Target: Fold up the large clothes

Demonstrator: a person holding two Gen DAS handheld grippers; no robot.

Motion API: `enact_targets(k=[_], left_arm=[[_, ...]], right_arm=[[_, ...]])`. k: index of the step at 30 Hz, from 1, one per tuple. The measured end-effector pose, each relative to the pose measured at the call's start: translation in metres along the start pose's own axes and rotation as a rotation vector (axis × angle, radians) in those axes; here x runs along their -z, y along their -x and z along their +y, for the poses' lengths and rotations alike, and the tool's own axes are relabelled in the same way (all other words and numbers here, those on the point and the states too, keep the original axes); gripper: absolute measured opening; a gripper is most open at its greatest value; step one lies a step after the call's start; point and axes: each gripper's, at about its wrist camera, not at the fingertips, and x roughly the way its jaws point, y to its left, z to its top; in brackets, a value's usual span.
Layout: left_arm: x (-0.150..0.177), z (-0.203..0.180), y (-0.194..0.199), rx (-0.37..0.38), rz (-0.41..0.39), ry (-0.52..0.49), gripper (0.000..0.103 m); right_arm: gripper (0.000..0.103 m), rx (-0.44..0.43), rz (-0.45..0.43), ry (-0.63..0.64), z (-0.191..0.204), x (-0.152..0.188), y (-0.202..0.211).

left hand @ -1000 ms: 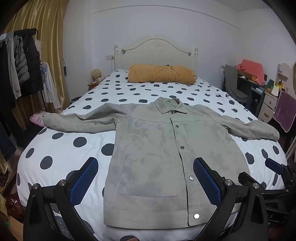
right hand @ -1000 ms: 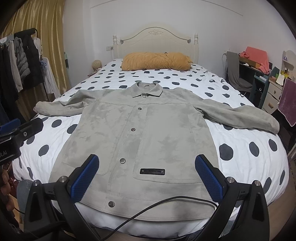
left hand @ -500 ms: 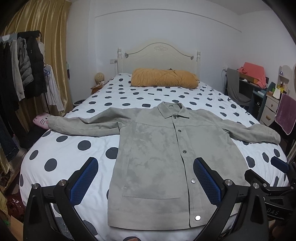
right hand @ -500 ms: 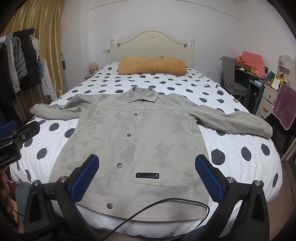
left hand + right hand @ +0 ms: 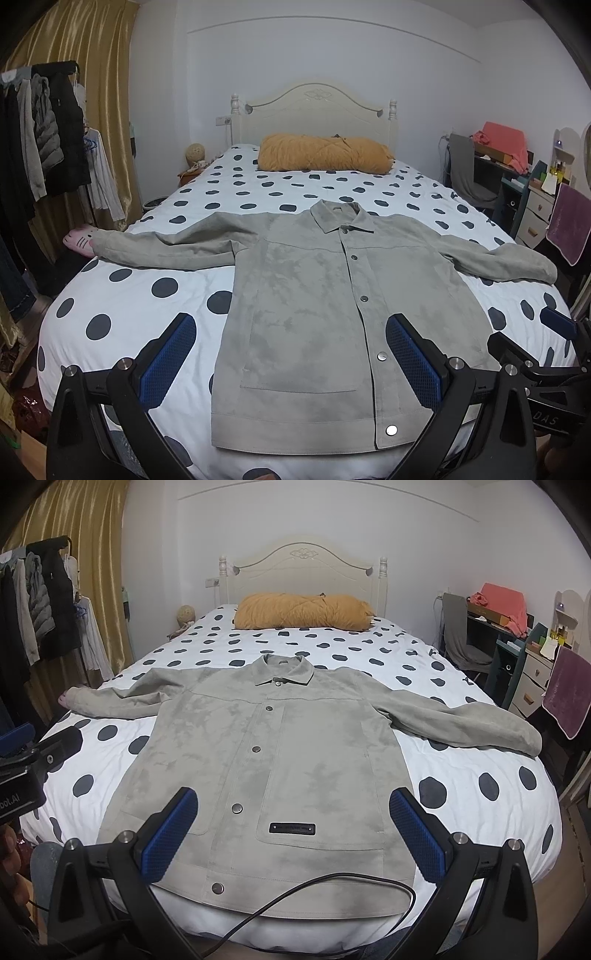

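Observation:
A grey-green snap-button jacket [image 5: 325, 302] lies flat and face up on the polka-dot bed [image 5: 122, 302], collar toward the headboard, both sleeves spread out to the sides. It also shows in the right wrist view [image 5: 295, 757]. My left gripper [image 5: 291, 354] is open and empty, held above the jacket's hem at the foot of the bed. My right gripper [image 5: 293, 830] is open and empty, above the hem on the jacket's right half. Neither touches the cloth.
An orange quilt roll [image 5: 325, 155] lies by the headboard. A clothes rack [image 5: 40, 147] stands left of the bed, a pink slipper [image 5: 79, 242] by the left sleeve cuff. A desk with drawers and chair [image 5: 517, 192] stands to the right. A black cable [image 5: 332, 893] crosses the hem.
Both grippers have drawn back and risen a little from the bed, so the jacket sits lower and farther in both views. The jacket has not moved. Both grippers stay open.

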Motion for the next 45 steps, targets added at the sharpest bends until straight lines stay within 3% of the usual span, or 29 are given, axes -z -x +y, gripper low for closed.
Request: enact_targets(k=[45], left_arm=[[0.0009,-0.0055,-0.0004,0.005,0.004,0.001,0.103]], right_arm=[[0.103,-0.001,-0.001,0.005,0.0019,-0.0001,0.0025]])
